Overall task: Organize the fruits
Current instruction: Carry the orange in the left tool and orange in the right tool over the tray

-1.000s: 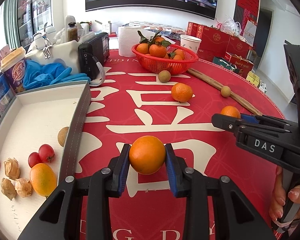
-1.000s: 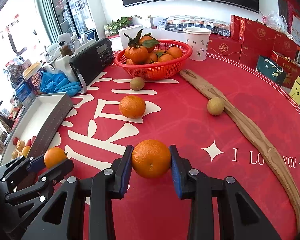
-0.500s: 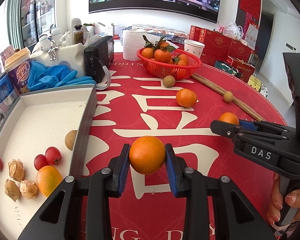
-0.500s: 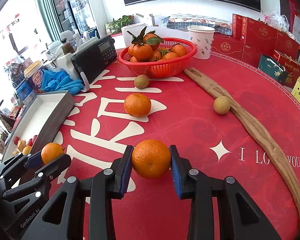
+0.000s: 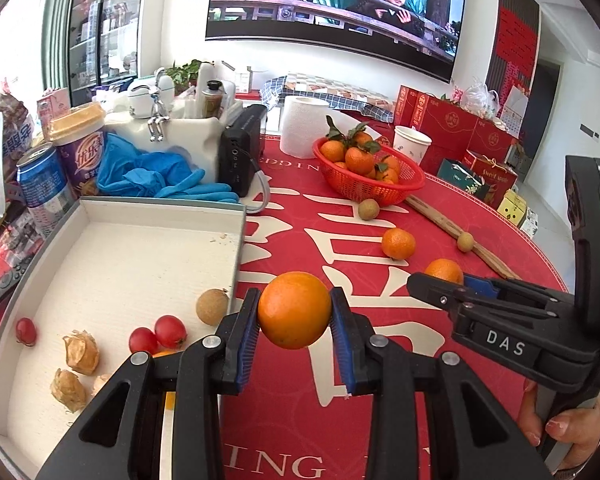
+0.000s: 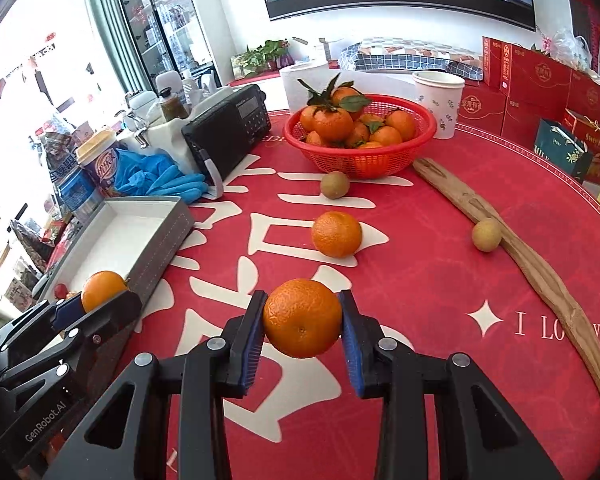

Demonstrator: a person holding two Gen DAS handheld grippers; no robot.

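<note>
My left gripper (image 5: 295,334) is shut on a smooth orange (image 5: 295,309), held in the air over the red tablecloth beside the white tray's (image 5: 132,256) right wall. In the tray lie cherry tomatoes (image 5: 170,331), husked physalis (image 5: 80,351) and a brown longan (image 5: 212,306). My right gripper (image 6: 302,338) is shut on a dimpled mandarin (image 6: 302,317) above the cloth. A loose mandarin (image 6: 336,233) lies ahead of it, with a red basket (image 6: 360,160) of mandarins beyond. Each gripper shows in the other's view, with its fruit.
A kiwi-like fruit (image 6: 334,184) and a longan (image 6: 486,234) lie on the cloth by a long wooden stick (image 6: 516,248). A black radio (image 6: 228,128), blue gloves (image 5: 156,176), cups, a can and a paper roll (image 5: 302,130) crowd the back left. Red gift boxes (image 6: 540,80) stand at the right.
Both grippers have risen and drifted left with their fruit still clamped. In the left wrist view the tray has come closer under the gripper.
</note>
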